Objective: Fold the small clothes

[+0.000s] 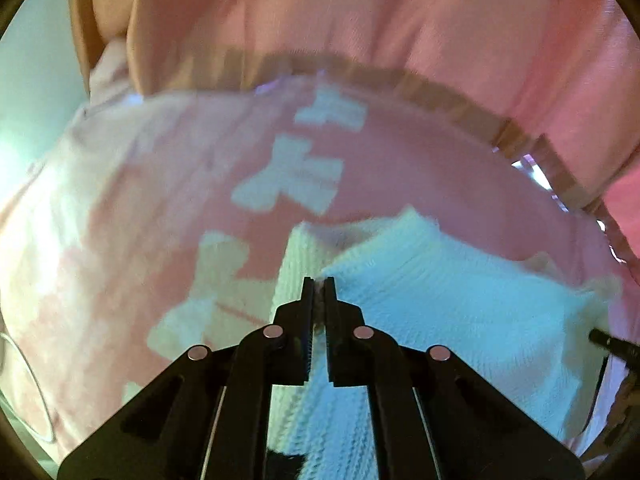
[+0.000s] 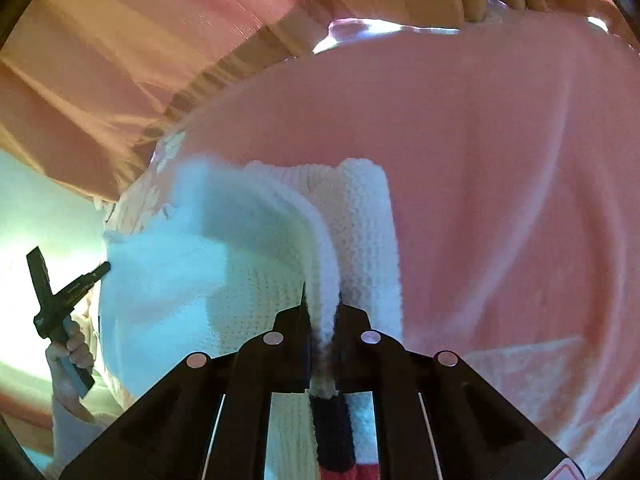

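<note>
Both pinched shut on edges of white knit garment (image 1: pixel 460 304): left gripper (image 1: pixel 319 280) near its middle, right gripper (image 2: pixel 320 308) on a bunched fold, piece lifted above pink patterned cloth (image 1: pixel 120 200); risk: thin bites slipping, uneven pull skewing fold.

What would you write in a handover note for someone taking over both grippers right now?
Left gripper: shut on an edge of the white knit.
Right gripper: shut on another edge of the knit, a fold of it bunched between the fingers.
The knit hangs between both grippers above the pink cloth.
Done: both edges pinched, garment lifted.
Left: bring the edges together, lay it flat on the cloth, release, finish folding.
</note>
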Motion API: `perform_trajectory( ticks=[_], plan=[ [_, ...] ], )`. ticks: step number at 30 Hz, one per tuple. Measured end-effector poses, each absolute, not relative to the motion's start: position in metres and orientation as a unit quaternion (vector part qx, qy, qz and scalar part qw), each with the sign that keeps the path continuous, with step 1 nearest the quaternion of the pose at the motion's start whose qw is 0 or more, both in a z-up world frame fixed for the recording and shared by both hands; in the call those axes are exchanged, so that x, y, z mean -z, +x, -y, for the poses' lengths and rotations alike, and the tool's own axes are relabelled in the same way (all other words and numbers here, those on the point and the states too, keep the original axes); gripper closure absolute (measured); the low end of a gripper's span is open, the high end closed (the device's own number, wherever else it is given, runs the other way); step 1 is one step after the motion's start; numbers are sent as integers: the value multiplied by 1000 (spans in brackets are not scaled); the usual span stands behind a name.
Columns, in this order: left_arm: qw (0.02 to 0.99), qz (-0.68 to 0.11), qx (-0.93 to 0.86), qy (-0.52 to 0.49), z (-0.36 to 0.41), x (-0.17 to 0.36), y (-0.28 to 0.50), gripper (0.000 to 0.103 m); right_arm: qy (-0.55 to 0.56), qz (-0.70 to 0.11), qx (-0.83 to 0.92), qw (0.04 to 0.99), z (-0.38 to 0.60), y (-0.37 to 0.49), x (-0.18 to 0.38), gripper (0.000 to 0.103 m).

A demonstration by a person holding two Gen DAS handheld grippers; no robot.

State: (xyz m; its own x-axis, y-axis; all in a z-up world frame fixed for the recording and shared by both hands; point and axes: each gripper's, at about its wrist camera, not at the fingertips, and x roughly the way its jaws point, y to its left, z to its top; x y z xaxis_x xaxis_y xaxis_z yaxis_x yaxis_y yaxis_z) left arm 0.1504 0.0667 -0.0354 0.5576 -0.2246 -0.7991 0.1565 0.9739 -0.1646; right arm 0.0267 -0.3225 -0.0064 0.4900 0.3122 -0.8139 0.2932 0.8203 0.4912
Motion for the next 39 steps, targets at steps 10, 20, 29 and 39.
perform_trajectory(
  ticks=[10,20,29,39],
  plan=[
    [887,-451,95,-27,-68,35,150,99,261,-483,6,836,311,18,-19,96],
    [887,-447,110,-30,-62,31,147,80,244,-488,31,837,317,19,-22,63],
    [881,-455,127,19,-26,47,168,54,197,-526,17,827,301,69,10,73],
    [905,-411,108,-20,-35,16,185,98,194,-455,36,868,312,76,-28,95]
  ],
)
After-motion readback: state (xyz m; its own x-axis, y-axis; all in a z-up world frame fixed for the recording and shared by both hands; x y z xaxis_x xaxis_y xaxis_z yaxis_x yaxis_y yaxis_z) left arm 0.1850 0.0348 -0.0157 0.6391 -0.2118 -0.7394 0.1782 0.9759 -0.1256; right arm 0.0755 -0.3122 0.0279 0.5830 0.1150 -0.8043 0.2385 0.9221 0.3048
